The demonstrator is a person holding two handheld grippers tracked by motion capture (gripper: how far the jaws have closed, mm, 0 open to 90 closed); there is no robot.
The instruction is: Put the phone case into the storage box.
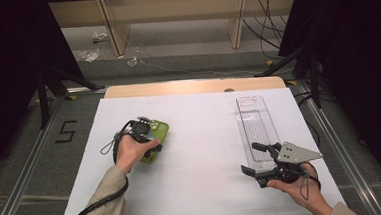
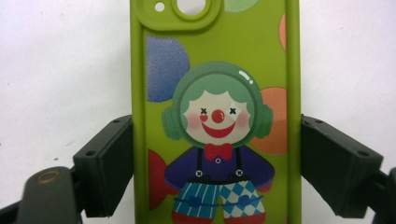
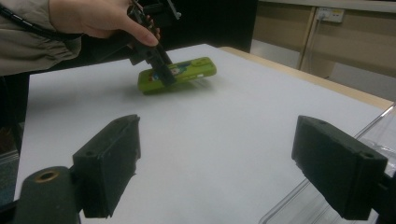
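A green phone case printed with a clown sits between the jaws of my left gripper, and both jaws press against its long sides. In the high view the case is at the left of the white sheet, under my left gripper and the hand holding it. The right gripper view shows the case tilted, one end slightly off the surface. My right gripper stands open at the right, just beside the near end of a clear plastic tray, with nothing between its jaws.
The white sheet covers the table, with a wooden edge at the far side. The clear tray's rim lies close to my right jaw. Cables and frame legs lie on the floor beyond.
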